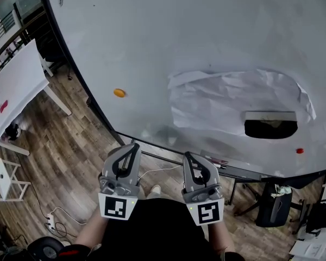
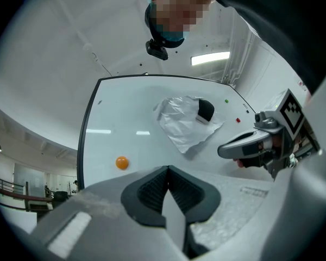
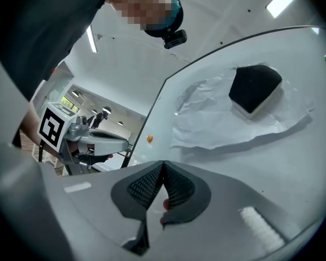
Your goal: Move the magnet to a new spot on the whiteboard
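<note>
The orange magnet (image 1: 119, 93) sits on the left part of the whiteboard (image 1: 206, 26), well apart from both tongs. The left tongs (image 1: 133, 145) and right tongs (image 1: 187, 155) are clenched on nothing, near the body. So it's either not started or already done – can't tell. The crumpled paper (image 1: 228, 99) and black eraser (image 1: 270, 128) sit off to the right, not in the way.

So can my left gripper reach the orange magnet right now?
Probably yes: nothing lies between the left gripper and the orange magnet, which sits alone on bare whiteboard, though the shut jaws must open first.
</note>
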Action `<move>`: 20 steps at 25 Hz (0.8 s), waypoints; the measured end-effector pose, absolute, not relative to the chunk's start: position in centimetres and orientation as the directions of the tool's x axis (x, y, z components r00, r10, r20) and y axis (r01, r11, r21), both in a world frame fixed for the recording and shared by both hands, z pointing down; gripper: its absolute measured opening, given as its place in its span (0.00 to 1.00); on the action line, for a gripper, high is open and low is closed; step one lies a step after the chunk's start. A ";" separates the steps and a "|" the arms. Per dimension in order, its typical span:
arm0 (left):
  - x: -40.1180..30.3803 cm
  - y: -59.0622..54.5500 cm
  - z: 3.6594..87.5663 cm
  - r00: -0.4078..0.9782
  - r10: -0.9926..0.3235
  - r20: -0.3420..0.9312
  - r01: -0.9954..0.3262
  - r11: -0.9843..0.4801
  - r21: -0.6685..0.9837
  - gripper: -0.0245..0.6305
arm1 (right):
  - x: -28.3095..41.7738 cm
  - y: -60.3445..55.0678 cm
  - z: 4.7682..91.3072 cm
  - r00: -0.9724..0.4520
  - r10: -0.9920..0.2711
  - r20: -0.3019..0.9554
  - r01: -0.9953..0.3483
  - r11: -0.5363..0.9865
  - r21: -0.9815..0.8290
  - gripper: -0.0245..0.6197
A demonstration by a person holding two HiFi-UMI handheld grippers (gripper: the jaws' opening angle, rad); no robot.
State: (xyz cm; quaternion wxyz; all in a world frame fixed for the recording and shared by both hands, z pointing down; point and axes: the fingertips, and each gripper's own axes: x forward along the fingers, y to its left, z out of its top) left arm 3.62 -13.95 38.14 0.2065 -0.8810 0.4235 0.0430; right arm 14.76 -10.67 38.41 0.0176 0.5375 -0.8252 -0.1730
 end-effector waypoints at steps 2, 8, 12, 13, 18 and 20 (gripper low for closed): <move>4.0 -13.8 38.2 0.642 -0.724 -0.251 -0.760 -0.559 -0.332 0.04 | 14.8 -10.7 38.2 -0.439 -0.884 -0.159 -0.873 0.378 0.309 0.04; 4.7 -13.7 38.0 0.649 -0.718 -0.252 -0.754 -0.563 -0.338 0.04 | 15.0 -10.9 37.9 -0.471 -0.869 -0.148 -0.851 0.405 0.334 0.04; 5.2 -13.7 38.0 0.659 -0.711 -0.244 -0.744 -0.568 -0.353 0.04 | 15.0 -11.2 37.6 -0.485 -0.861 -0.151 -0.843 0.414 0.344 0.04; 5.2 -13.8 38.0 0.659 -0.712 -0.242 -0.743 -0.567 -0.354 0.04 | 14.9 -11.3 37.5 -0.489 -0.859 -0.151 -0.840 0.417 0.347 0.04; 5.4 -13.8 38.0 0.654 -0.715 -0.248 -0.750 -0.565 -0.344 0.04 | 14.8 -11.5 37.3 -0.506 -0.850 -0.146 -0.827 0.431 0.360 0.04; 5.4 -13.8 38.0 0.654 -0.715 -0.248 -0.749 -0.564 -0.348 0.04 | 14.7 -11.5 37.3 -0.507 -0.849 -0.147 -0.827 0.431 0.361 0.04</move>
